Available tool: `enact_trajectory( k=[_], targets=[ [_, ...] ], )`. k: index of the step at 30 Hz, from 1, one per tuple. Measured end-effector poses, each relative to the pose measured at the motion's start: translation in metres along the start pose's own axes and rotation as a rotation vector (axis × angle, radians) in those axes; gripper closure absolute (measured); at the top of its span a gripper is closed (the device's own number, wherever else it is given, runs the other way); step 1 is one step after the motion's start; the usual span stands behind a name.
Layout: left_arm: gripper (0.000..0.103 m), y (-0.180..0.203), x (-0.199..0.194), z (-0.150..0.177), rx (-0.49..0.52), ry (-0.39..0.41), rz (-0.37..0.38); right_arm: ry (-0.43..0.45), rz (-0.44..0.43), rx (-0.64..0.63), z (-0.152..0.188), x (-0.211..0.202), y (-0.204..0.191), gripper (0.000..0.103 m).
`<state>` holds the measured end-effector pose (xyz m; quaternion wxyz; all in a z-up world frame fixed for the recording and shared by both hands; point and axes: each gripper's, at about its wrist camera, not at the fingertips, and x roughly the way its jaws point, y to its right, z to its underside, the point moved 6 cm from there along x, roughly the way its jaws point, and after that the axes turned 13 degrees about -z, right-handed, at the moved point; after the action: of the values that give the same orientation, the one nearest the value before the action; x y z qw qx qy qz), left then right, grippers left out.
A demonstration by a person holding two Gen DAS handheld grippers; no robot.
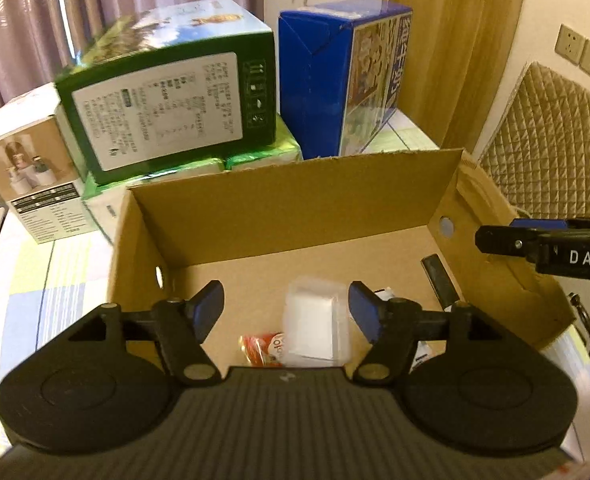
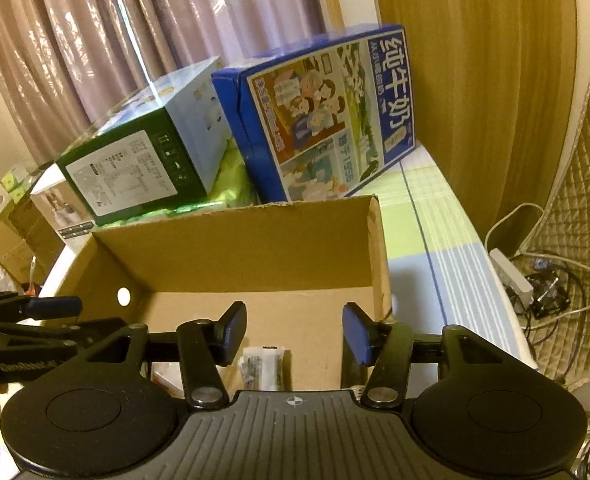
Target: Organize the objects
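Open-topped brown cardboard box [image 1: 287, 216]: collecting bin; clear plastic tub [image 1: 315, 322], red sachet [image 1: 261, 348], perhaps more inside. Left gripper [image 1: 287, 312], right gripper [image 2: 293, 332]: jaws spread wide, empty, poised above.

Claw body hides the red packet's [image 1: 261, 350] lower part.
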<state>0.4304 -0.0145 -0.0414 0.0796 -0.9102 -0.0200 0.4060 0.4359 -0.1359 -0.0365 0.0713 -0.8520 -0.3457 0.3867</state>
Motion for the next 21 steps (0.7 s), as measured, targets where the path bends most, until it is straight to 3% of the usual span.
enact_trajectory(
  k=[10,16,21],
  targets=[
    [0.027,-0.016,-0.082,0.03,-0.047,0.069,-0.01,0.064,-0.021,-0.058,0.015,-0.078,-0.039,0.029],
    [0.018,-0.026,-0.142,0.067,-0.075,0.112,-0.036,0.07,-0.036,-0.114,0.053,-0.13,-0.069,0.012],
    [0.01,-0.03,-0.178,0.107,-0.084,0.114,-0.055,0.061,-0.044,-0.075,0.097,-0.159,-0.08,0.002]
  ],
)
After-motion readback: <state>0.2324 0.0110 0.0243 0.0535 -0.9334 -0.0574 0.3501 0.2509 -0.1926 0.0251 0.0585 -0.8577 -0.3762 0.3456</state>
